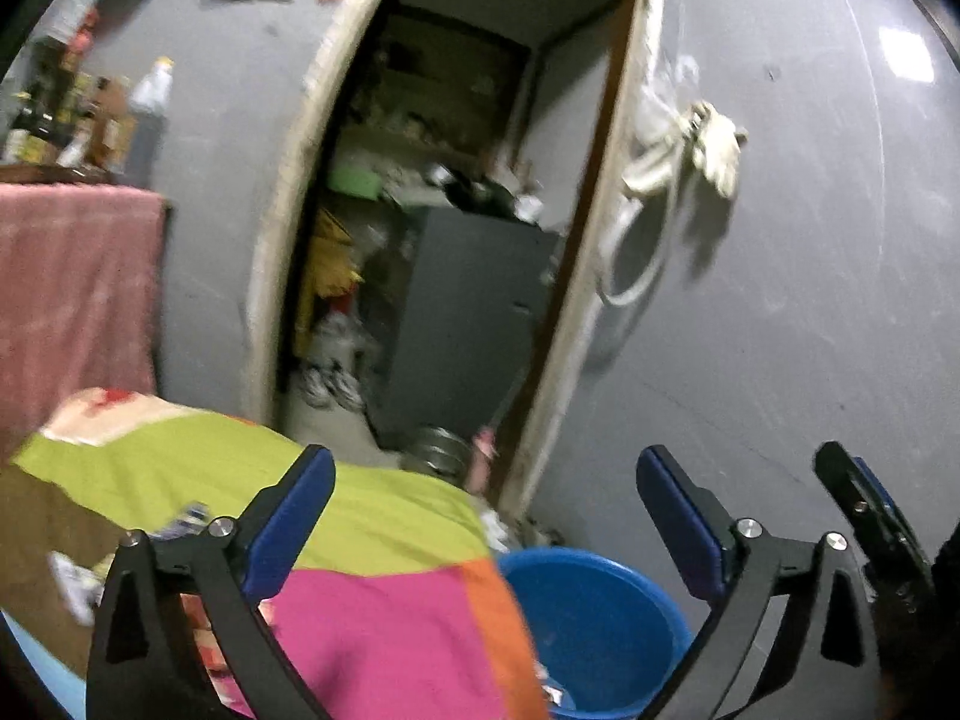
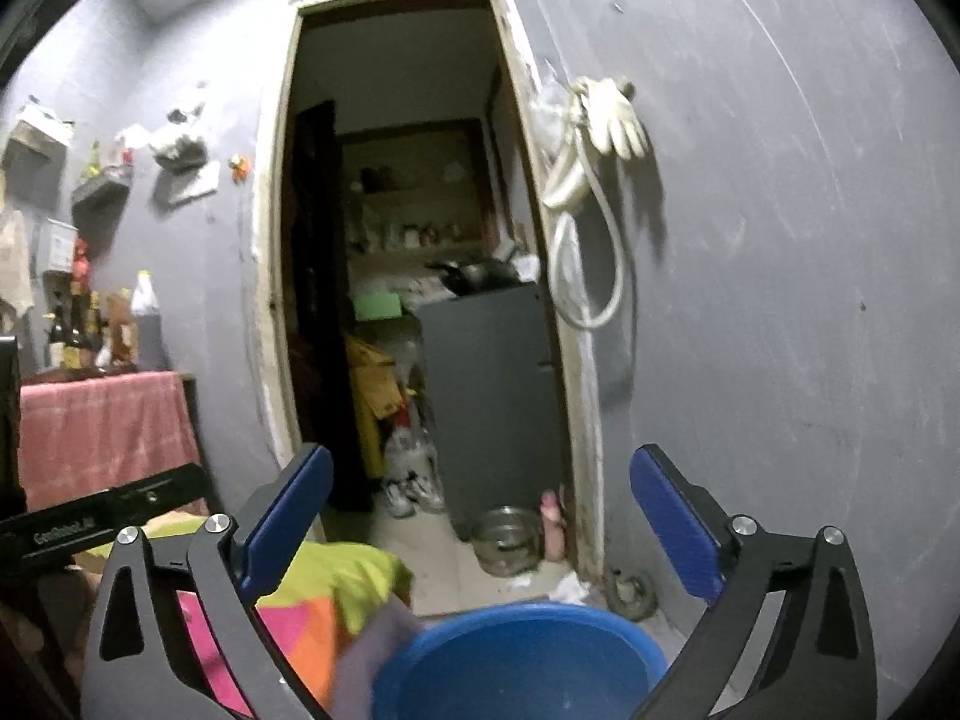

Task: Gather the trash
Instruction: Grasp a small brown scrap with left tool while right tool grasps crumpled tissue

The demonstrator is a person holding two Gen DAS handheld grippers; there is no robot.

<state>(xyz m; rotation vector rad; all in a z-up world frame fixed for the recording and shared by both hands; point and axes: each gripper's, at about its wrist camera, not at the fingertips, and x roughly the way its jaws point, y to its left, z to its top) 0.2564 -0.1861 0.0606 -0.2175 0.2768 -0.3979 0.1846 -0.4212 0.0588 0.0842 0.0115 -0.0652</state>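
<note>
The blue tub (image 2: 516,660) sits at the bottom centre of your right wrist view, beside the multicoloured blanket (image 1: 390,630) — small wrappers (image 1: 186,525) lie on it at lower left. Your left gripper (image 1: 486,516) and right gripper (image 2: 480,516) both stand wide apart, nothing between them — a doorway (image 2: 420,240) lies ahead.
</note>
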